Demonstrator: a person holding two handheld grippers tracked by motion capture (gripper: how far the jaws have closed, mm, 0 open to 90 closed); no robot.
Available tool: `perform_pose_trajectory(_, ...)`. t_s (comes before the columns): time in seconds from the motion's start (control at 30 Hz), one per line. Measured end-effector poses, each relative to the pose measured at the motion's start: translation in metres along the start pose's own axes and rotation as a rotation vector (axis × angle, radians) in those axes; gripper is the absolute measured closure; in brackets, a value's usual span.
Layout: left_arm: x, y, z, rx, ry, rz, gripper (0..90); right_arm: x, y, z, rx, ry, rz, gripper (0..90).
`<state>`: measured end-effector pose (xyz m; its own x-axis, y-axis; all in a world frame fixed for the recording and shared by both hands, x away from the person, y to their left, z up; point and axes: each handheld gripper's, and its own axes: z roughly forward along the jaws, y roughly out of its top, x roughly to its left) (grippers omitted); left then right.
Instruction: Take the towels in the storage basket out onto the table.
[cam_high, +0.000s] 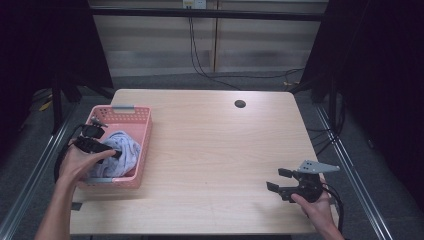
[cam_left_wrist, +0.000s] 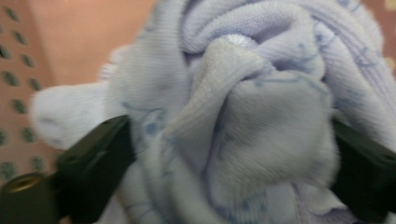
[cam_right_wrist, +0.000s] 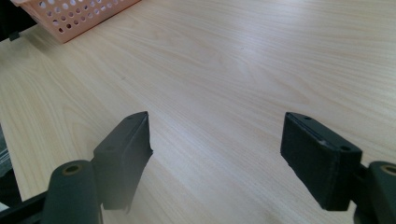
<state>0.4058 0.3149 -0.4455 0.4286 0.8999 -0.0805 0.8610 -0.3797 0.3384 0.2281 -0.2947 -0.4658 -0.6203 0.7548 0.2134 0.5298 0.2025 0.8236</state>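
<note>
At the table's (cam_high: 210, 150) left edge sits a pink basket (cam_high: 142, 145) with perforated walls, and a crumpled pale blue cloth (cam_high: 125, 147) lies inside it. Into the basket reaches the left gripper (cam_high: 116, 153), held by the left hand (cam_high: 80, 162), its tip against the cloth. Seen from the left gripper view, the cloth (cam_left_wrist: 243, 121) bulges up between the two black jaws, which stand spread on either side of a fold and press against it; the basket wall (cam_left_wrist: 18, 79) shows behind. Whether they grip it firmly I cannot tell. Near the table's front right corner, the right gripper (cam_high: 280, 180) is held by the right hand (cam_high: 315, 207) just above the bare wood, well apart from the basket. Its jaws are spread wide with nothing between them (cam_right_wrist: 215, 154), and the basket corner (cam_right_wrist: 79, 16) shows far off
</note>
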Motion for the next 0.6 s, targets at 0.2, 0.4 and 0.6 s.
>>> perform_pose_trajectory(0.2, -0.004, 0.006, 0.016, 0.068, 0.017, -0.016, 0.0, 0.001, 0.000, 0.000, 0.002, 0.004, -0.004, 24.2)
perform_pose_trajectory(0.4, -0.014, 0.019, 0.020, 0.150, 0.078, 0.005, 17.2, 0.001, 0.000, -0.001, 0.004, 0.009, -0.007, 24.1)
perform_pose_trajectory(0.6, -0.011, 0.011, 0.011, 0.060, 0.027, 0.010, 46.3, 0.001, 0.000, -0.002, 0.005, 0.009, -0.013, 23.9)
